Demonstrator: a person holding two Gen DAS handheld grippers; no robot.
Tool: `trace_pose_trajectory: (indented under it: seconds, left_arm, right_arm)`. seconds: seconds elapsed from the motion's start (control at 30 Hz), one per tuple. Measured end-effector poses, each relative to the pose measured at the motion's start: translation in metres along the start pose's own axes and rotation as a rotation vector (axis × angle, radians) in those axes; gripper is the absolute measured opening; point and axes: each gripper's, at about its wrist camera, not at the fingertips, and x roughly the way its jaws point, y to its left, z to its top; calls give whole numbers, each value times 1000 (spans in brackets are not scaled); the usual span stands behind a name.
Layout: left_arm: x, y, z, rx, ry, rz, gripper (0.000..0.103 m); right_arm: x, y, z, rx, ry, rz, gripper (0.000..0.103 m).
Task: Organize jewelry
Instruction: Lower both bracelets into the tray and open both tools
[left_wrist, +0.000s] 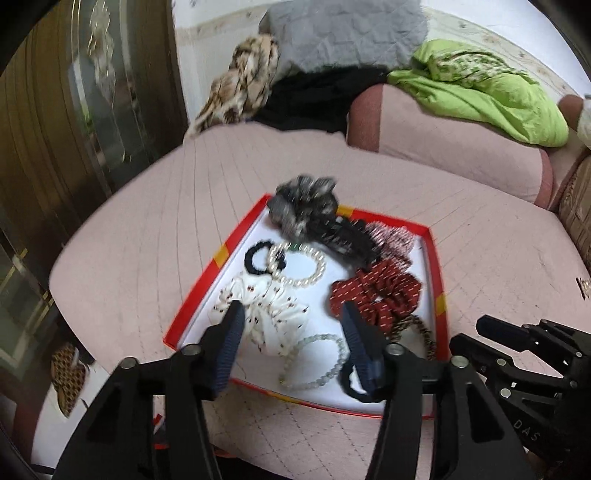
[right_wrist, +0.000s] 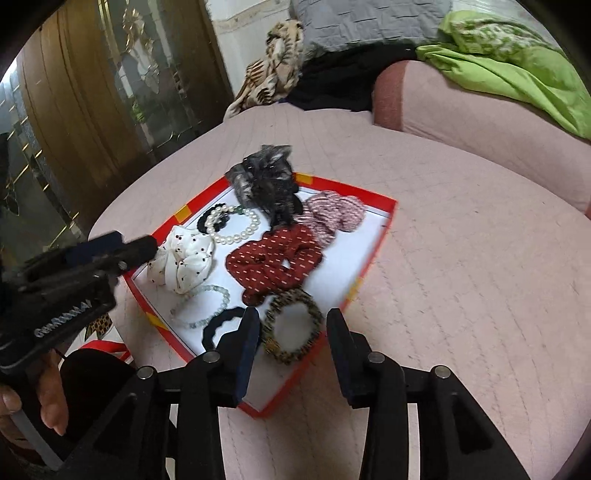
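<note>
A red-rimmed tray (left_wrist: 207, 280) (right_wrist: 369, 258) with a white floor lies on the pink quilted cover. It holds a white dotted scrunchie (left_wrist: 266, 321) (right_wrist: 184, 262), a pearl bracelet (left_wrist: 297, 267) (right_wrist: 232, 225), a red dotted scrunchie (left_wrist: 376, 295) (right_wrist: 273, 262), a pink striped scrunchie (right_wrist: 332, 214), a grey furry clip (left_wrist: 306, 210) (right_wrist: 262, 177), a pale bead bracelet (left_wrist: 317, 360) (right_wrist: 201, 306), black hair ties and a leopard hair tie (right_wrist: 291, 325). My left gripper (left_wrist: 293, 332) (right_wrist: 147, 249) is open above the white scrunchie. My right gripper (right_wrist: 293, 332) (left_wrist: 472, 334) is open, its jaws astride the leopard hair tie without pressing on it.
Pink quilted cover (right_wrist: 461, 295) spreads all around the tray. A pink bolster (left_wrist: 443, 125) with green cloth (left_wrist: 491, 96), a grey pillow (left_wrist: 343, 33) and striped fur fabric (left_wrist: 236, 85) lie behind. A wooden door (left_wrist: 55, 129) stands at left. A hand (right_wrist: 48, 402) holds the left gripper.
</note>
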Motion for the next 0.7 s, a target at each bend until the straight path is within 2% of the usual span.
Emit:
trace_pose_trajectory:
  seconds: [0.1, 0.23, 0.47, 0.7]
  left_arm:
    - [-17, -19, 2, 51, -43, 12, 59]
    - [-29, -42, 2, 99, -62, -1, 59]
    - [-41, -83, -7, 169, -63, -43, 60]
    - [-43, -112, -18, 226, -49, -48, 60]
  right_arm:
    - [-17, -13, -9, 19, -16, -23, 42]
    - [-35, -38, -22, 58, -23, -66, 42]
    - [-57, -93, -47, 186, -16, -128, 42]
    - [-69, -126, -66, 293, -13, -162, 42]
